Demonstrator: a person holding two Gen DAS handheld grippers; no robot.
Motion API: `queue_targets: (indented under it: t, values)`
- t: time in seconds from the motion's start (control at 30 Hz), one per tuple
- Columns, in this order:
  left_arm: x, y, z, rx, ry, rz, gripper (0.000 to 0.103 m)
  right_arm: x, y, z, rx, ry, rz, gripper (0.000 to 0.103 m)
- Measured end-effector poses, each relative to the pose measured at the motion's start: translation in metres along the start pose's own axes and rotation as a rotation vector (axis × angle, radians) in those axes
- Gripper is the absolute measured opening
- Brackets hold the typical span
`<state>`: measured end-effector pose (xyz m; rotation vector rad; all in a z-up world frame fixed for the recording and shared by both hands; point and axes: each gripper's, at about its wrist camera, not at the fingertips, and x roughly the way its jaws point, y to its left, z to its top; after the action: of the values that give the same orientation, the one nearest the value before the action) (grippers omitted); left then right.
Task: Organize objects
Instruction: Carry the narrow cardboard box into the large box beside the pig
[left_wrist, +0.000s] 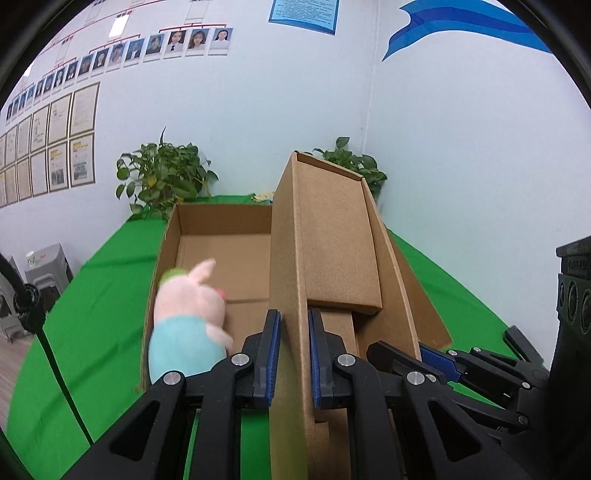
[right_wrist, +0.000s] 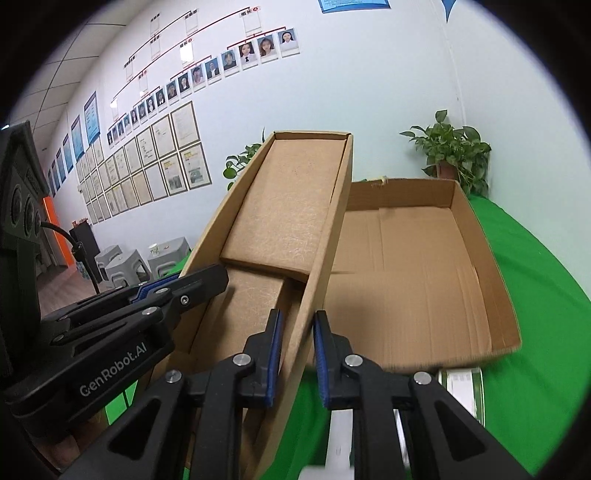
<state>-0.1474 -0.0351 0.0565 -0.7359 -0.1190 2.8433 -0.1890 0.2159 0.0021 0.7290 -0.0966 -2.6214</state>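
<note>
Grippers are both working one cardboard lid. Left gripper is clamping the lid's left side wall, blue pads sitting on either face of the cardboard, fingers pinched onto it. Right gripper is pinching the lid's right side wall the same way, pads squeezing the wall from both sides. In the left wrist view the right gripper is showing at lower right, one blue pad visible at the lid's far wall. In the right wrist view the left gripper is showing at left, reaching onto the lid's other wall, "GenRobot.AI" printed on its body.

Lid is being held tilted, inner side up, folded flap lying inside it, raised over the green cloth covering the table. Lid is overlapping the open cardboard box, sitting partly above the box's edge; box is resting on the cloth just behind and beside the lid.

Plush pig, pink with a light blue body, is lying inside the box at its near left corner, blurred. A white package is lying on the cloth just under the box's near edge in the right wrist view.

Potted plants are standing at the table's far edge against the wall. Framed papers and portrait photos are hanging on the wall behind.
</note>
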Motion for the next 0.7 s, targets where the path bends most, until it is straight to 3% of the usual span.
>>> queue_targets:
  t: [0.33, 0.53, 0.7]
  values:
    - [0.066, 0.033, 0.043, -0.010, 0.046, 0.029, 0.011, 0.048, -0.008, 0.038, -0.007, 0.015, 0.008, 0.015]
    - [0.111, 0.048, 0.039, -0.022, 0.104, 0.069, 0.011, 0.083, -0.016, 0.043, -0.003, 0.052, 0.016, 0.013]
    - [0.162, 0.061, 0.014, -0.021, 0.222, 0.126, 0.010, 0.124, -0.026, 0.023, 0.051, 0.108, 0.023, 0.012]
